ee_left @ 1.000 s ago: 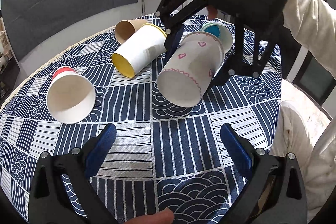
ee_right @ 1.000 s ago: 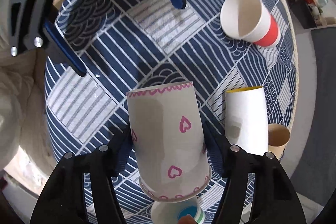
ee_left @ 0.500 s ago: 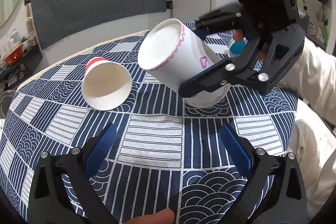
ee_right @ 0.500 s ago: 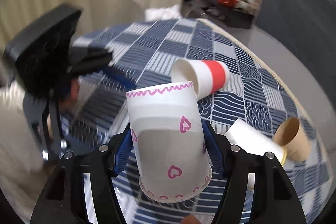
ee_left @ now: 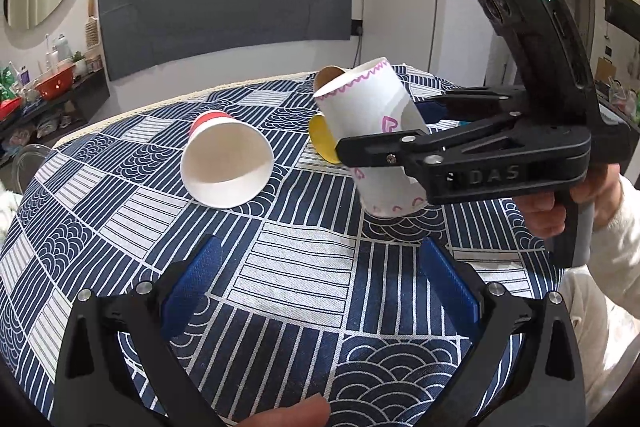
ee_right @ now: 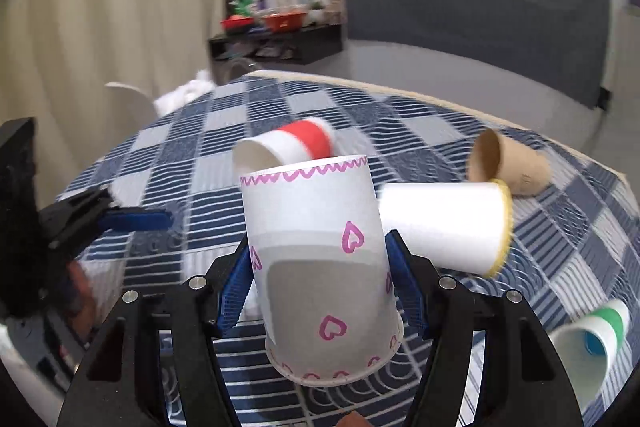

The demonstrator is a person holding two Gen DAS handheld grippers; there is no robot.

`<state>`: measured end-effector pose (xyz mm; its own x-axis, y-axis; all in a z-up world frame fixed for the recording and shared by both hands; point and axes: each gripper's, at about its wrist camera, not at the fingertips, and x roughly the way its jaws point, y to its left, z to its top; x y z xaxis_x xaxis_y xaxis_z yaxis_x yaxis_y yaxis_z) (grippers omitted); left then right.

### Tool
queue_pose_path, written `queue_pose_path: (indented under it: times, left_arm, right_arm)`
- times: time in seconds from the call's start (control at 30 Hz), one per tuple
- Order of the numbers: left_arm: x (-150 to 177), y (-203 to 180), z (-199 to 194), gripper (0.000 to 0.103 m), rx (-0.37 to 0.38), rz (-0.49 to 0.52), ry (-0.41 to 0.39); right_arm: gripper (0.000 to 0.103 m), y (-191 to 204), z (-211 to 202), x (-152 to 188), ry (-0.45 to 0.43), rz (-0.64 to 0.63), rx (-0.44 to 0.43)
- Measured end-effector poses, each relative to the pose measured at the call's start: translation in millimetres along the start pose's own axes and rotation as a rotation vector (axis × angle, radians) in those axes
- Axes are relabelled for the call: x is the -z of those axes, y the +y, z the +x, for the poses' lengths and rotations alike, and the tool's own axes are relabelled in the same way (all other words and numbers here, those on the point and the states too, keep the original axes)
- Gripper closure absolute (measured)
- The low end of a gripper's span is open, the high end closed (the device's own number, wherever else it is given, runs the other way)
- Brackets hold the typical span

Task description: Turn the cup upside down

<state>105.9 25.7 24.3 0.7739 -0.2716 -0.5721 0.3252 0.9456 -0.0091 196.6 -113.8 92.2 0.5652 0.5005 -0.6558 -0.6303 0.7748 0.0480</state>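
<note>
A white paper cup with pink hearts is clamped between the blue pads of my right gripper. In the left wrist view the heart cup hangs tilted, narrow base up and rim down, a little above the tablecloth, held by the right gripper. My left gripper is open and empty over the cloth, in front of the cup; it also shows at the left of the right wrist view.
A white cup with a red band lies on its side left of the heart cup. A yellow-rimmed cup, a brown cup and a green-banded cup lie on the round table.
My right gripper has turned the heart cup over, from lying sideways with its mouth toward me to base up and rim down, and lowered it toward the cloth. The left gripper has stayed open.
</note>
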Motion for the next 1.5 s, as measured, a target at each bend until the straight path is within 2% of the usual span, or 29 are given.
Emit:
queue_pose_path:
  times: [0.17,0.3,0.53,0.6,0.67,0.7,0.93,1.13,1.4,1.5]
  left_arm:
    - [2.8,-5.4,-0.9,0.006,-0.020,-0.040,-0.004]
    - [6.8,-13.7,-4.4,0.006,-0.043,-0.027,-0.028]
    - [15.2,-30.1,-13.8,0.006,-0.020,0.008,-0.040]
    - [19.1,-34.0,-13.9,0.006,-0.009,0.014,-0.030]
    - [23.7,-38.8,-15.2,0.006,-0.013,0.021,-0.027]
    - [26.1,-40.6,-15.9,0.006,-0.012,0.022,-0.026]
    - [41.4,-45.7,-24.8,0.006,-0.018,-0.015,-0.039]
    - [53.9,-54.1,-28.3,0.006,-0.022,-0.098,-0.032]
    - [61.5,-66.9,-42.9,0.006,-0.072,-0.071,-0.080]
    - [62.9,-71.0,-43.6,0.006,-0.079,-0.053,-0.080]
  right_arm:
    - [0.043,-5.4,-3.9,14.0,-0.003,0.041,0.096]
    - [0.043,-4.0,-13.5,29.6,-0.008,0.053,0.140]
    - [0.043,-3.1,-30.5,52.4,-0.026,0.098,0.135]
    - [0.034,-0.3,-36.3,54.8,-0.036,0.084,0.134]
    - [0.021,1.6,-47.8,57.7,-0.067,0.080,0.142]
    - [0.019,2.3,-54.0,59.2,-0.081,0.078,0.146]
    - [0.012,4.2,-100.2,83.4,-0.154,0.102,0.179]
    - [0.009,1.9,-122.0,122.3,-0.161,0.124,0.301]
    - [0.008,-10.6,-128.1,156.7,-0.137,0.174,0.368]
    - [0.008,-14.5,-127.9,162.9,-0.130,0.195,0.360]
